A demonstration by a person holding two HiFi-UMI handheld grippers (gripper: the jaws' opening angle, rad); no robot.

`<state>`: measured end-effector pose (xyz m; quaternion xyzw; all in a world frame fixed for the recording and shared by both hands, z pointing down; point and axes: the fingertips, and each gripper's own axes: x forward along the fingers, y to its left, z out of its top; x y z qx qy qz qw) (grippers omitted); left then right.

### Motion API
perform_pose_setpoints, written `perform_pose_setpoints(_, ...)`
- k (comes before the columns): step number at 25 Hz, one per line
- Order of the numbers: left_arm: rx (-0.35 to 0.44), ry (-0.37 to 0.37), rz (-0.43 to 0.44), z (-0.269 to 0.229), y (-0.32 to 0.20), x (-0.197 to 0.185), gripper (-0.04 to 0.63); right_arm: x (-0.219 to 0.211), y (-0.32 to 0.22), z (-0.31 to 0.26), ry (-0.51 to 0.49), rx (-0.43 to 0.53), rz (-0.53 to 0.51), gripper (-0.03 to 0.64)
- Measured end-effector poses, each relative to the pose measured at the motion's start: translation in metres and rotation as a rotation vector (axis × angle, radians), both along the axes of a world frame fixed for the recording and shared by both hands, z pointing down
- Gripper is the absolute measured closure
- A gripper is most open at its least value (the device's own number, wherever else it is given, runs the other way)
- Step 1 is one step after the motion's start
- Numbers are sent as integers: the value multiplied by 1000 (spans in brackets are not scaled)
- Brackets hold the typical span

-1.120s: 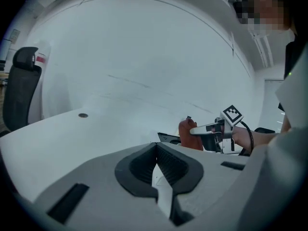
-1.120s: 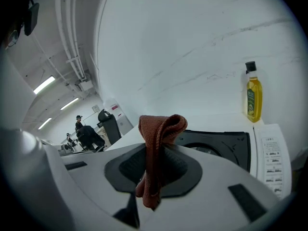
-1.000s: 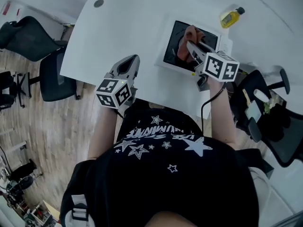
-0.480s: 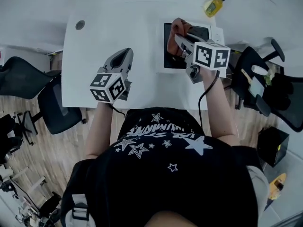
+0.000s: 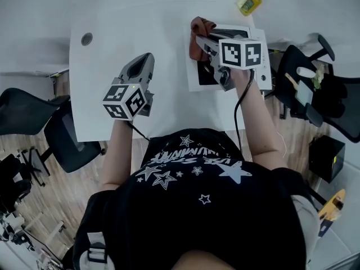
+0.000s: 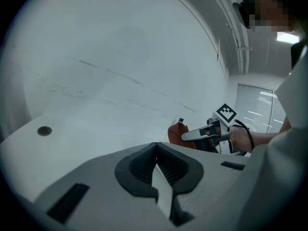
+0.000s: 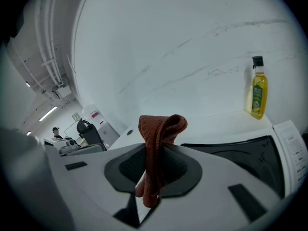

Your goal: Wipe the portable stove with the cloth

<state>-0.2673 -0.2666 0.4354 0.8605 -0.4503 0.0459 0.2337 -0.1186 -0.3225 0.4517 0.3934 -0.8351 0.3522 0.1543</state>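
right hand-held gripper (image 5: 203, 40) has dragged the cloth (image 5: 197, 29) to the stove (image 5: 206, 75) edge.

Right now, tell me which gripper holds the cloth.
The right gripper, jaws clamped on the rust-red cloth; the left gripper has nothing between its jaws.

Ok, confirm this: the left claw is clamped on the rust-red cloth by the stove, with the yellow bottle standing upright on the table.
Wrong claw. The right gripper view shows the right claw clamped on the rust-red cloth by the stove; the left claw holds nothing. The yellow bottle does stand upright on the table.
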Motion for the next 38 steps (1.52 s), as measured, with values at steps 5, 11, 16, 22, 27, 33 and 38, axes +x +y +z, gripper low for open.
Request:
perform_pose_setpoints(5, -13, 17, 8, 8, -10, -2, 588, -6, -14, 18, 21, -48, -11, 549)
perform_pose_setpoints(11, -21, 29, 13, 13, -18, -1, 588, -11, -28, 35, 78, -85, -48, 549)
perform_pose_setpoints(16, -31, 44, 19, 17, -19, -2, 588, -17, -36, 48, 150, -98, -72, 549)
perform_pose_setpoints(22, -53, 47, 8, 25, -16, -1, 588, -17, -39, 54, 202, -103, -102, 549)
perform_pose_setpoints(27, -50, 49, 5, 22, -15, 4, 588, -9, -40, 55, 190, -115, -96, 549)
perform_pose_setpoints(33, -51, 36, 0, 20, -19, 15, 588, 10, -41, 57, 182, -125, -79, 548)
perform_pose_setpoints(38, -46, 19, 2, 14, -19, 28, 588, 30, -40, 56, 155, -136, -62, 549)
